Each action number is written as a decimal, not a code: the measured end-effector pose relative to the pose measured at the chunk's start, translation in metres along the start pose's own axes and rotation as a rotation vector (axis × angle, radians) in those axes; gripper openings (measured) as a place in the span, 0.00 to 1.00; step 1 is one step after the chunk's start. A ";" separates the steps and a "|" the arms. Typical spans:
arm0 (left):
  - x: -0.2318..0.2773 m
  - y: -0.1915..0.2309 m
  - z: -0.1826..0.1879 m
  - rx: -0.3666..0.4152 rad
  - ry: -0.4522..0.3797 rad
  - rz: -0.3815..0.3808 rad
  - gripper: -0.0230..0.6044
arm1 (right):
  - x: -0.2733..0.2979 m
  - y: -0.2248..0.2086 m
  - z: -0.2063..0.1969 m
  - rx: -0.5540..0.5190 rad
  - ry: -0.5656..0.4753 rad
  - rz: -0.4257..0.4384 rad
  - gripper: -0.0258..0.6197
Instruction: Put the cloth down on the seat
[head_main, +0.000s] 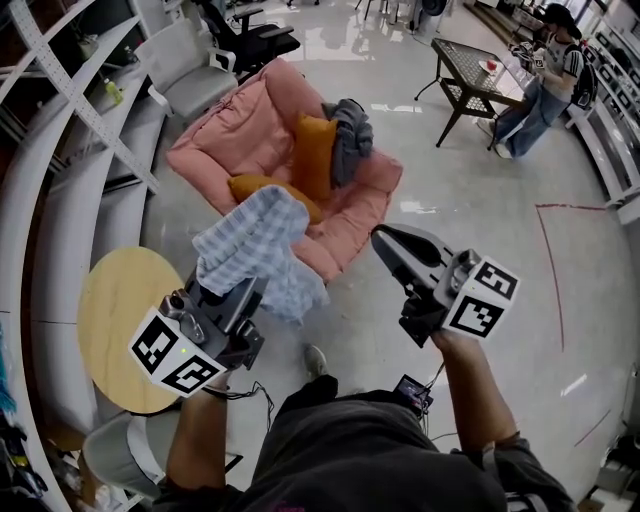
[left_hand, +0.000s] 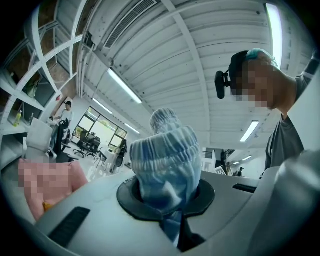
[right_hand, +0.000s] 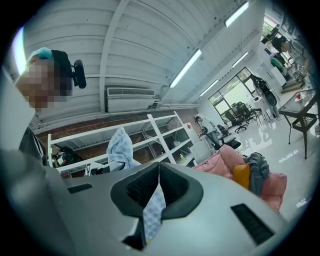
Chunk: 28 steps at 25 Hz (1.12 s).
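A wide room with a glossy pale floor (head_main: 480, 200), white shelves (head_main: 60, 150) down the left side and a round table (head_main: 120, 320) near our left elbow. Ahead of us on that floor stands the pink seat (head_main: 250, 140), which carries two orange cushions (head_main: 313, 155) and a grey garment (head_main: 350, 135).

The task is not yet done. The cloth (head_main: 255, 245), blue-and-white checked, is up in the air, bunched above the left gripper (head_main: 240, 295). In the head view its hanging folds overlap the seat's near edge, but nothing shows it resting there. As we judge it, carrying it over the cushion and letting go are what is left.

The left gripper's jaws are nearly closed, clamped on a gathered fold of the cloth. In the left gripper view the fabric wells up out of the pads and fills the gap between them.

The right gripper (head_main: 385, 240) is held beside the left one, a little apart and pointing toward the seat. Its jaws are together, and the right gripper view shows a thin checked strip (right_hand: 152, 215) pinched low in the slot between them. The head view shows nothing hanging from this gripper, so we cannot tell whether the strip belongs to the same cloth.
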<state>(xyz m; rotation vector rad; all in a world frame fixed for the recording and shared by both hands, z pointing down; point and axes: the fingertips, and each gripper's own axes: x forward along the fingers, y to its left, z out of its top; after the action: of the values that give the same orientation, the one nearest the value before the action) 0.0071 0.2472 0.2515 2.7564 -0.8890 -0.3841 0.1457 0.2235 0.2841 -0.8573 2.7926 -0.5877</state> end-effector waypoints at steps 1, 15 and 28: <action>0.001 0.006 -0.001 -0.004 0.000 -0.003 0.11 | 0.005 -0.002 0.000 -0.001 0.000 -0.001 0.07; 0.023 0.061 0.025 0.018 -0.006 -0.038 0.11 | 0.060 -0.035 0.014 -0.007 -0.004 0.000 0.07; 0.122 0.135 0.079 0.086 -0.034 -0.029 0.11 | 0.121 -0.127 0.045 0.034 0.001 0.063 0.07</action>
<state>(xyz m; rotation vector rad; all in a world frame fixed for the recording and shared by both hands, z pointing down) 0.0051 0.0581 0.1937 2.8518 -0.8944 -0.4080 0.1224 0.0443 0.2909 -0.7602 2.7909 -0.6237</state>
